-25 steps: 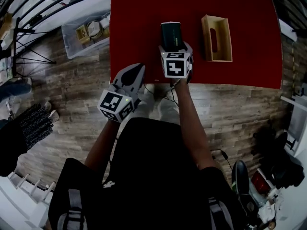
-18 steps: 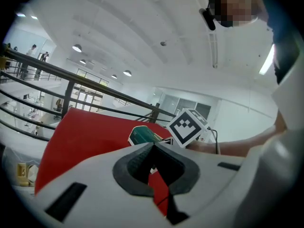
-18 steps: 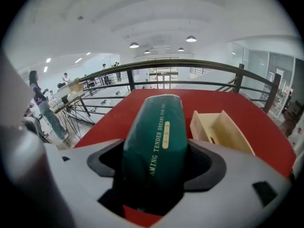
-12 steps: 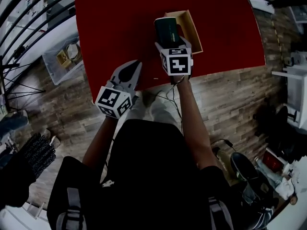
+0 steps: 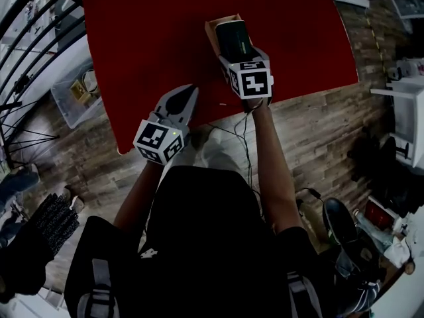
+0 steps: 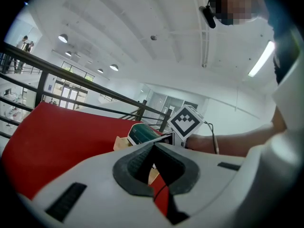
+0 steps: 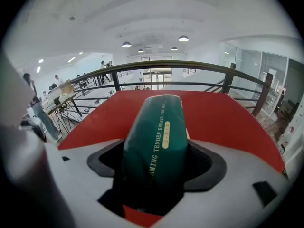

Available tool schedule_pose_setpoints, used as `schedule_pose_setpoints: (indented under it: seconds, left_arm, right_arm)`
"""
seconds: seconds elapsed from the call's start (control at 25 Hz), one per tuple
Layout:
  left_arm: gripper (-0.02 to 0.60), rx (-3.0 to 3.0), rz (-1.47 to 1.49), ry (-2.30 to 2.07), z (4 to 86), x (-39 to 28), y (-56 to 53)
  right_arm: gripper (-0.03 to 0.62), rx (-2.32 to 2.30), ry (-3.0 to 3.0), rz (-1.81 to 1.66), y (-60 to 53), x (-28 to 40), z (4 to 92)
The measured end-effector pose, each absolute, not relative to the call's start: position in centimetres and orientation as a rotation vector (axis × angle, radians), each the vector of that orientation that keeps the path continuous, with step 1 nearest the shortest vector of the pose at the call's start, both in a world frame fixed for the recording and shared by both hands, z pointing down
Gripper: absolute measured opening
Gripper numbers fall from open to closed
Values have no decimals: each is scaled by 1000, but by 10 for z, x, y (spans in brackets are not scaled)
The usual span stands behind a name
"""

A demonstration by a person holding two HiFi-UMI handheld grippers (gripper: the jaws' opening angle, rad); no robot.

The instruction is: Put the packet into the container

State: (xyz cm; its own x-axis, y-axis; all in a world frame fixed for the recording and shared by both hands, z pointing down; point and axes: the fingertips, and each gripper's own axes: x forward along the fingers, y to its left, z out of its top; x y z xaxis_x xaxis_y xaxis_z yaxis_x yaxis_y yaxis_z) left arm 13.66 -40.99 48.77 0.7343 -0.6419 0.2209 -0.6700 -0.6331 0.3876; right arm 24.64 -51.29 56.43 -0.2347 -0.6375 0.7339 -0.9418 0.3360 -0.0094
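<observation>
A dark green packet (image 5: 234, 38) with gold lettering sits between the jaws of my right gripper (image 5: 233, 57), which is shut on it. It hangs directly over the open wooden container (image 5: 212, 27) on the red table (image 5: 152, 38) and hides most of that box. In the right gripper view the packet (image 7: 154, 146) fills the gap of the right gripper (image 7: 156, 164). My left gripper (image 5: 187, 99) is shut and empty at the table's near edge. The left gripper view shows the left gripper (image 6: 156, 175), the packet (image 6: 142, 134) and the container (image 6: 121, 143) beyond it.
A clear plastic bin (image 5: 69, 91) of small items stands on the wooden floor left of the table. Black railings run along the far left. A cable trails from the right gripper's marker cube (image 5: 252, 79). Dark clutter lies on the floor at the right.
My right gripper has carried the packet from left of the container to directly above it. The left gripper has stayed near the table's front edge.
</observation>
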Motion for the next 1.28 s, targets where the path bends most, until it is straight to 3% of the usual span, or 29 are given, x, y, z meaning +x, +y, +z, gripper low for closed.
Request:
schedule_pose_setpoints:
  seconds: [0.68,1.28]
  left_arm:
    - [0,2438,104,-1051,502,138,-421]
    - [0,2440,105,-1077,504,127,-416]
  right_arm:
    - [396,1235,-1920,659,-530,256,615]
    - [402,1348,-2004,629,-536,258,603]
